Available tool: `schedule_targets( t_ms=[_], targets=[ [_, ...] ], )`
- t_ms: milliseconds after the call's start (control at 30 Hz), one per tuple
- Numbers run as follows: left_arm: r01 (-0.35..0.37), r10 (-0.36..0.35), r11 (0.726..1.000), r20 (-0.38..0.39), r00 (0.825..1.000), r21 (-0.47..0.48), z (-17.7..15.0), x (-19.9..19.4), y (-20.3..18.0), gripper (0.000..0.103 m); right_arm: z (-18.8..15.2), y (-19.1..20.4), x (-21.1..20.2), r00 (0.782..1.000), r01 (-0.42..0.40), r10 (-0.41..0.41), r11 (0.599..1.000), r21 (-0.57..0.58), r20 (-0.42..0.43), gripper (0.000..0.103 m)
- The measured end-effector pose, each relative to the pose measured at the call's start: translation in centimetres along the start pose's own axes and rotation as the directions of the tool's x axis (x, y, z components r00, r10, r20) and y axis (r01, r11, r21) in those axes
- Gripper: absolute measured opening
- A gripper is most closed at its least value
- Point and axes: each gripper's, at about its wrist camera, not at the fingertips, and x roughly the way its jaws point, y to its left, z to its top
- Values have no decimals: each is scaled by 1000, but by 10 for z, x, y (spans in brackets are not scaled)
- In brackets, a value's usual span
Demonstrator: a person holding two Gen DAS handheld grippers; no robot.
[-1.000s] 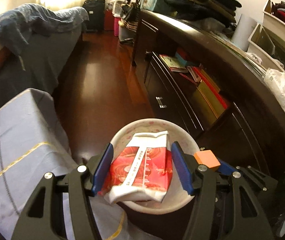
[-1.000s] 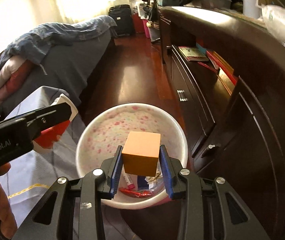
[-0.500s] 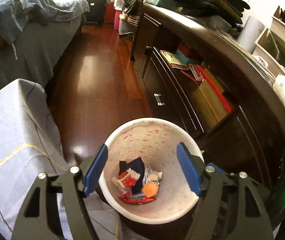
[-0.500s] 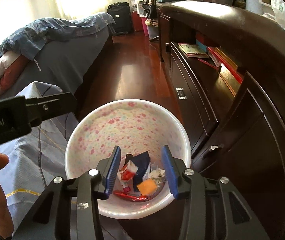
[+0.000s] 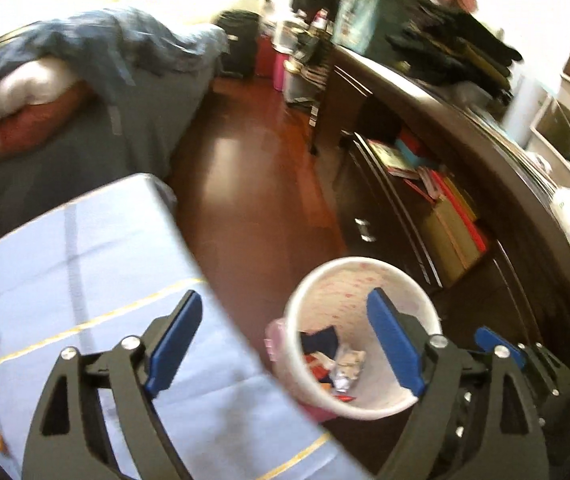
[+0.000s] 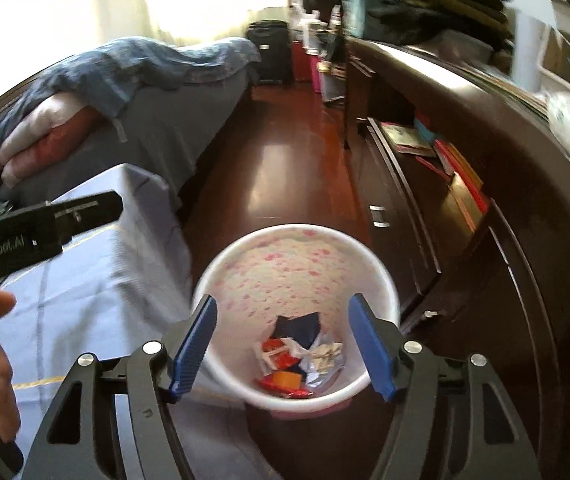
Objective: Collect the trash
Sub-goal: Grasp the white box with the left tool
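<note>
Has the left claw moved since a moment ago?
Yes. The left claw has swung left: the bin was centred between its fingers and now sits by the right finger.

Glossy wood floor (image 6: 285, 168) (sunlit) — dark dresser (image 6: 485, 184)

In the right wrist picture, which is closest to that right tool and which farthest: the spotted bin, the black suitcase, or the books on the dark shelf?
1. Spotted bin: directly below the open right tool, trash inside.
2. Books: on the shelf of the dark cabinet, to the right, midway along the room.
3. Black suitcase: standing at the far end of the floor, past the bed.
</note>
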Motion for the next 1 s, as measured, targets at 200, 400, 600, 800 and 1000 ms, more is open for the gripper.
schedule_targets(
  t_ms=[200,400,600,800,1000],
  targets=[
    [-120,124,990,43,991,-77,-13,-51,53,94,-6,54,-25,993,-114,115,989,-89,2,79],
    [-249,263,949,51,964,-192,-34,-101,127,97,-14,123,-46,970,-241,244,948,-208,-14,80],
    [-350,361,899,-4,932,-264,-38,-109,193,98,-25,181,-53,949,-312,312,907,-282,-43,80],
    [-372,374,876,-55,926,-308,-32,-76,235,98,-32,211,-51,945,-325,322,889,-322,-63,80],
    [-380,367,855,-106,924,-353,-27,-36,267,96,-32,225,-43,947,-318,312,886,-339,-72,80]
  ],
)
